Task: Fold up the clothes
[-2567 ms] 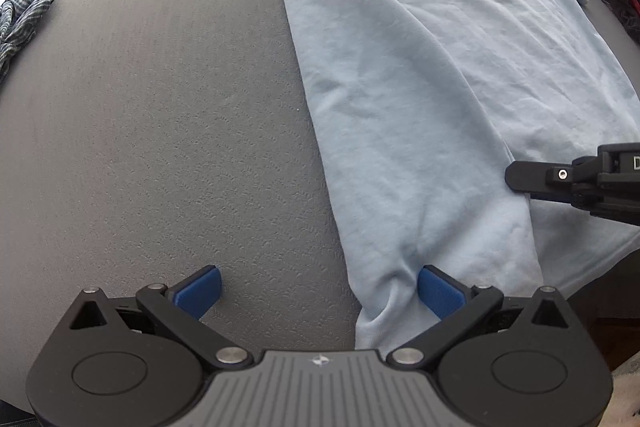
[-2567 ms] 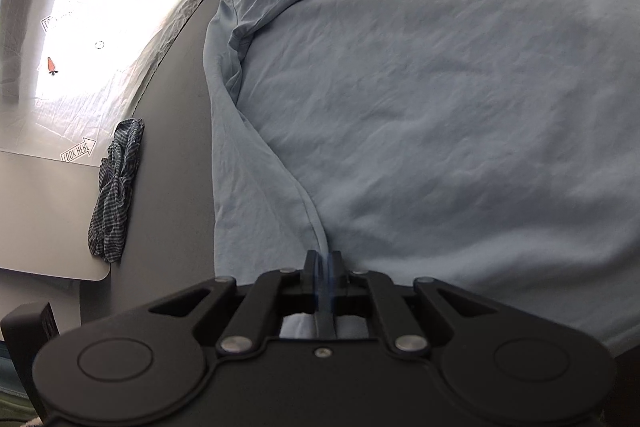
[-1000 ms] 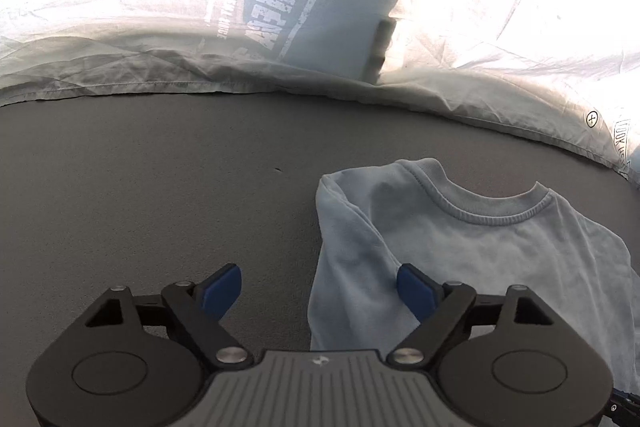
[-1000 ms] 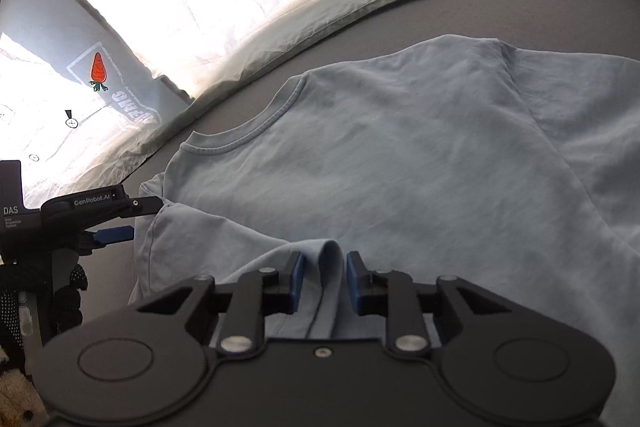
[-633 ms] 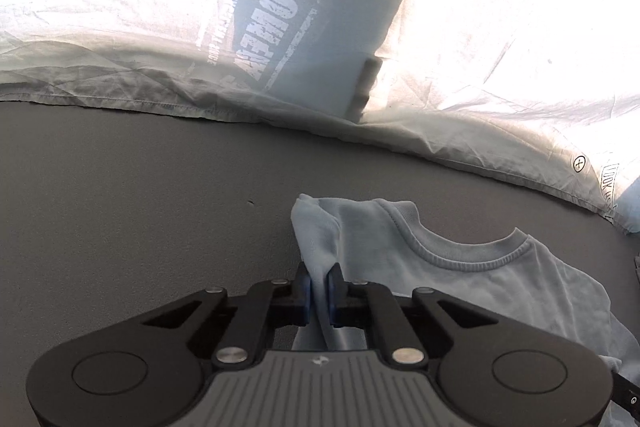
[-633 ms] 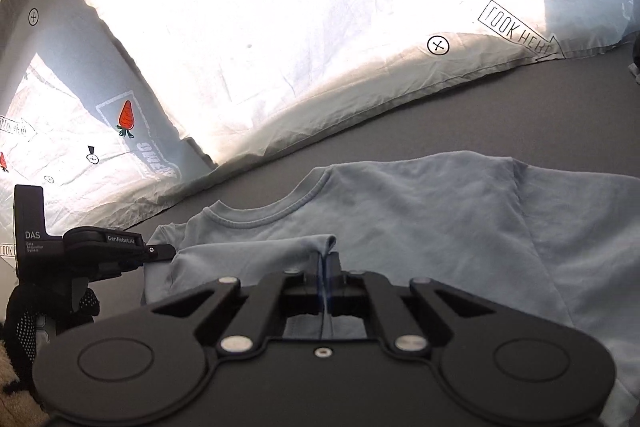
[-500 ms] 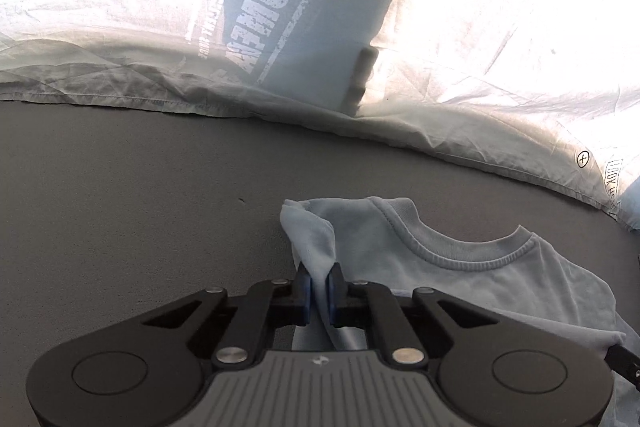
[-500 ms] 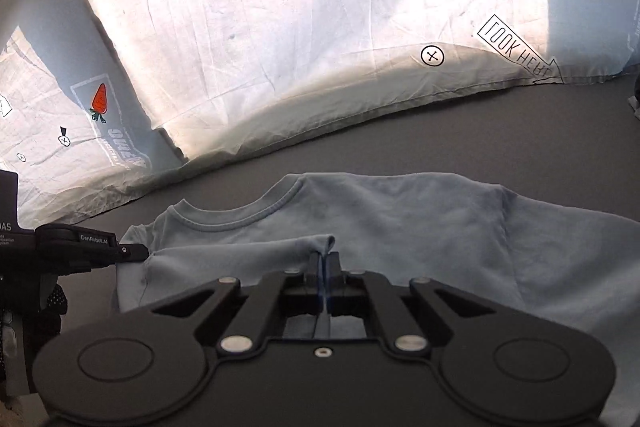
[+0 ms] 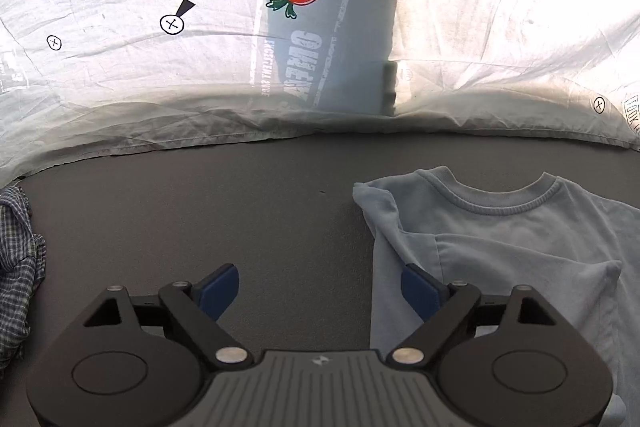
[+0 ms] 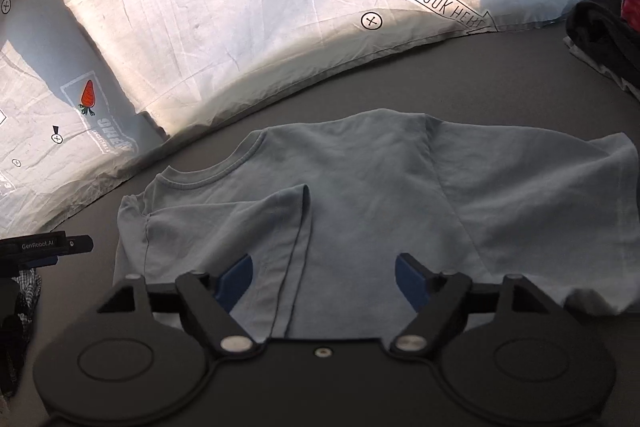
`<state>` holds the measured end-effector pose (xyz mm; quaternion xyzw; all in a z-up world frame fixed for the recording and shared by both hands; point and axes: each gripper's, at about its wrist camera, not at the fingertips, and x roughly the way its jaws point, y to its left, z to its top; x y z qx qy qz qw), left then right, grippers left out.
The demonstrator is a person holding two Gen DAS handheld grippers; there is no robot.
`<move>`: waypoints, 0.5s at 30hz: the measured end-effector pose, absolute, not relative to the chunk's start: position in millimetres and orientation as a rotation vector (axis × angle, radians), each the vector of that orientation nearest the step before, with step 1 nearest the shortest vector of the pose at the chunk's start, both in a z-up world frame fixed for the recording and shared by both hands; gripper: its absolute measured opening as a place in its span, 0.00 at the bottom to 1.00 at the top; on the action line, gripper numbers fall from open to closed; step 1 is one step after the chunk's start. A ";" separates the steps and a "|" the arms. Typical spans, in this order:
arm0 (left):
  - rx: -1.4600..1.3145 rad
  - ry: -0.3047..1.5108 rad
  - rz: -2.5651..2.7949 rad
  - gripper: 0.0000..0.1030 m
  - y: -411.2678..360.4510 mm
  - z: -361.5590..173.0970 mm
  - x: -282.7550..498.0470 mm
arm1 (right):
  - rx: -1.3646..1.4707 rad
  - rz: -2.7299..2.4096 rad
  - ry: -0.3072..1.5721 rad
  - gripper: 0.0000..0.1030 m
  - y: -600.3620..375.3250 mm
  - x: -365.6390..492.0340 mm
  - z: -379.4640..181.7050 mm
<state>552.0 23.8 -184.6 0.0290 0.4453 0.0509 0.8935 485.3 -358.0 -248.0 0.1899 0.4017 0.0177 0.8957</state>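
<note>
A light blue T-shirt point(image 10: 380, 195) lies on the dark grey surface, collar toward the white sheet, with its left side and sleeve folded inward over the body. In the left wrist view the shirt point(image 9: 512, 251) fills the lower right. My left gripper point(image 9: 320, 287) hovers over the shirt's left edge, its jaws opening and nothing pinched between the blue pads. My right gripper point(image 10: 324, 277) hangs above the folded-over sleeve hem, its jaws opening as well and free of the cloth. The left gripper's finger point(image 10: 60, 246) shows at the left edge of the right wrist view.
A white printed sheet point(image 9: 160, 67) with a carrot logo rises behind the grey surface point(image 9: 200, 207). A crumpled checked garment point(image 9: 16, 267) lies at the far left. Dark and red clothes point(image 10: 608, 31) are piled at the far right.
Both grippers were shut on folds of the shirt half a second ago; now both have let go, opened wide and lifted back. The folded side lies flat on the shirt.
</note>
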 end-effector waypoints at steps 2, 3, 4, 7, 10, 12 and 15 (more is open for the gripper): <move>0.064 0.942 0.094 0.89 22.6 -181.5 516.5 | 0.368 0.018 0.852 0.83 -358.7 455.6 -244.2; 0.069 0.952 0.083 0.89 21.0 -181.1 498.8 | 0.354 0.010 0.861 0.85 -358.9 440.8 -243.1; 0.081 0.969 0.072 0.89 16.6 -183.1 478.5 | 0.350 0.004 0.867 0.86 -360.4 424.7 -241.9; 0.111 1.028 0.041 0.89 0.7 -194.3 420.6 | 0.383 -0.001 0.873 0.92 -364.0 379.6 -242.2; 0.147 1.081 0.052 0.89 -15.5 -205.4 367.3 | 0.426 -0.002 0.872 0.96 -372.2 339.6 -242.6; 0.130 1.105 0.066 0.92 -22.3 -208.2 344.6 | 0.454 -0.005 0.863 0.99 -379.5 317.9 -242.5; 0.093 1.121 0.033 0.96 -29.5 -207.9 325.0 | 0.517 -0.022 0.815 1.00 -397.5 296.8 -242.3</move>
